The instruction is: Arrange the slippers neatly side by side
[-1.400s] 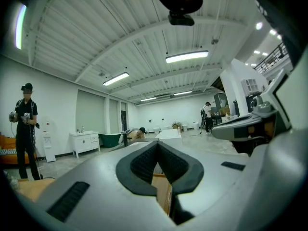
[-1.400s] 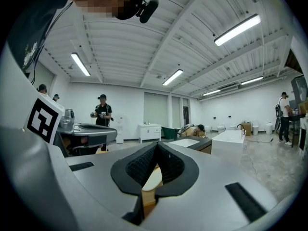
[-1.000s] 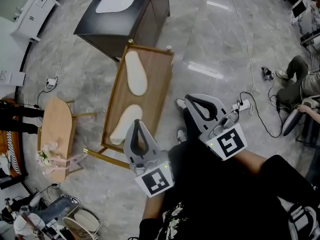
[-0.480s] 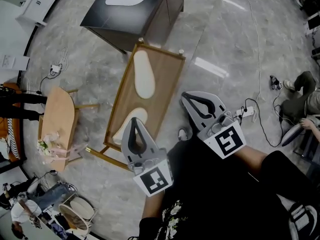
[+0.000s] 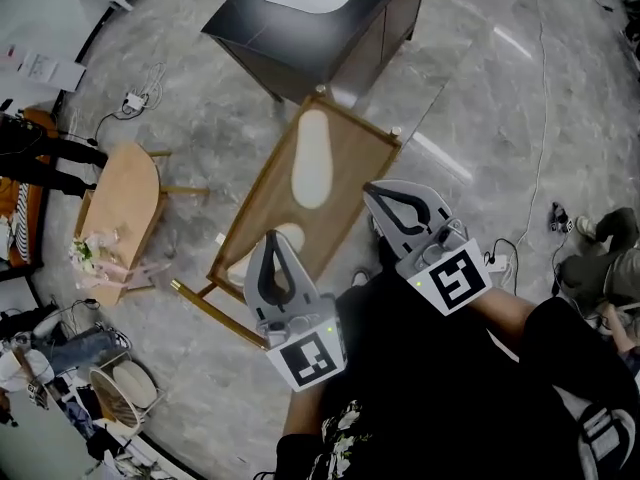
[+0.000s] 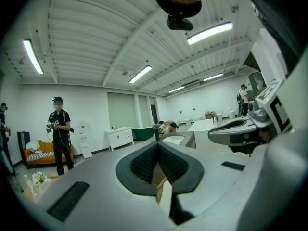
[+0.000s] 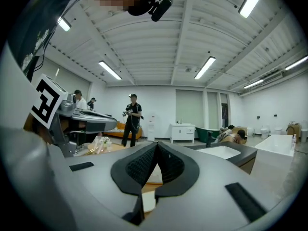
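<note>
Both pairs of jaws are held closed and empty. In each gripper view, the pads of the left gripper (image 5: 272, 242) and of the right gripper (image 5: 380, 196) are seen pressed together at the tips, with nothing between them. In the head view both grippers are carried in the lower centre of the frame, overlapping the near end of the wooden desk (image 5: 352, 153). This is judged to be a carrying posture on the way in, not a grasp.

The two white slippers are found on the desk, inside its raised rim. The far slipper (image 5: 312, 158) lies at the centre of the frame. The near slipper (image 5: 242, 265) lies below and left of it and is partly covered by the left gripper. They are laid end to end along the desk and apart from each other, so the side-by-side arrangement is judged not yet begun.

The left gripper is lined up with the near slipper and the right gripper is set nearer the far one, probably so that one slipper can be taken by each. The jaws will have to be opened before anything can be gripped. The rim is likely to make a low sideways approach awkward.
</note>
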The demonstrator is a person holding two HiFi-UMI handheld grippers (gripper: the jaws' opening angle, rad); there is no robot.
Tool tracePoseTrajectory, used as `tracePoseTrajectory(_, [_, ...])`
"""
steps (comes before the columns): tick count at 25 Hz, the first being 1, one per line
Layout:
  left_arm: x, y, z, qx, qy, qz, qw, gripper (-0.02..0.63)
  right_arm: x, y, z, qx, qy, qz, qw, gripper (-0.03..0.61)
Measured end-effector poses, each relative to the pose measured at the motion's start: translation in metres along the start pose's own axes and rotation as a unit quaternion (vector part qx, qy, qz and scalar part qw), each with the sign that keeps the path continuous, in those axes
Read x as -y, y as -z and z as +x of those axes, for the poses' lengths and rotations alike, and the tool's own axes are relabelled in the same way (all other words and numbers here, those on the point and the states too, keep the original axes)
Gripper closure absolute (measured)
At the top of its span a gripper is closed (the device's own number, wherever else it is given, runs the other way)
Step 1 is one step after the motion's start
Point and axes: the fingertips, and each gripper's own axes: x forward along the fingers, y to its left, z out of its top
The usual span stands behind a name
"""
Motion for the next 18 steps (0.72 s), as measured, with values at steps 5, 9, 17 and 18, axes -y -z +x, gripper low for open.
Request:
tracePoseTrajectory(5, [-0.004,0.0,0.009,-0.001,-0.032,-0.008,0.9995,0.612,0.006,-0.004,0.017,0.008,-0.031,-0.012,0.999,0.58])
tracePoseTrajectory(9, [-0.002,0.004,0.02,-0.009,-0.054,-0.011,0.9985,0.612,0.015,0.003,0.029,0.004,-0.054,-0.008,0.998,0.58])
tracePoseTrajectory(17, [0.002,0.015,0.031,-0.036,-0.093,-0.018,0.9949,0.612,0.026,0.027,0.047,-0.013,-0.097,-0.004,0.995,0.58])
tracePoseTrajectory(18, [0.001,0.018,0.031,-0.04,-0.096,-0.019,0.9944,0.612,0.026,0.031,0.051,-0.015,-0.102,-0.005,0.995,0.58])
